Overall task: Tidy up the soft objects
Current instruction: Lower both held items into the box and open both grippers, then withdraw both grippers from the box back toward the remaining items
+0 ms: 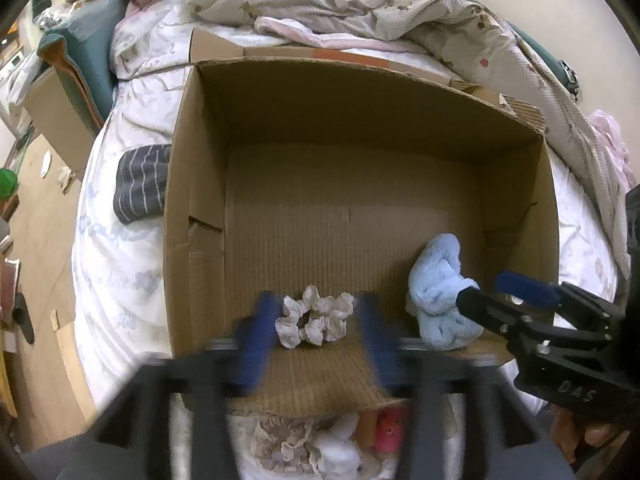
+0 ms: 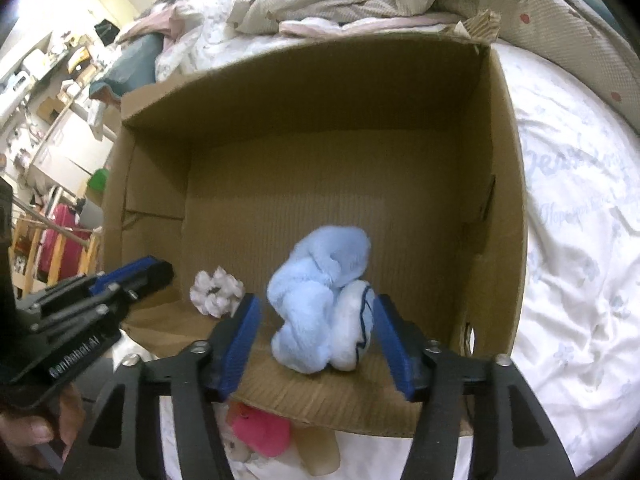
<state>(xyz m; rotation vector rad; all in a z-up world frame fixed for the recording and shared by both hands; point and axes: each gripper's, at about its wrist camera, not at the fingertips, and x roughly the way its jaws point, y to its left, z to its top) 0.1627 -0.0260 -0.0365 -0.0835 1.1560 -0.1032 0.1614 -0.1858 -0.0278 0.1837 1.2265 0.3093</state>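
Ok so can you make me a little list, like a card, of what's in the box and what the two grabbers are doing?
box: open cardboard box on the bed
in box: white scrunchie, light blue fluffy cloth
left gripper: open, scrunchie between its fingers
right gripper: open, either side of the blue cloth
outside box: striped sock, pink plush toy
still loose: both in-box items, neither pinched

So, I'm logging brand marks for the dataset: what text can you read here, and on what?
"DAS": black body of the right tool.
"GenRobot.AI": black body of the left tool; first letters soft.
Pale blue script on the white printed bedsheet: too blurred to read.
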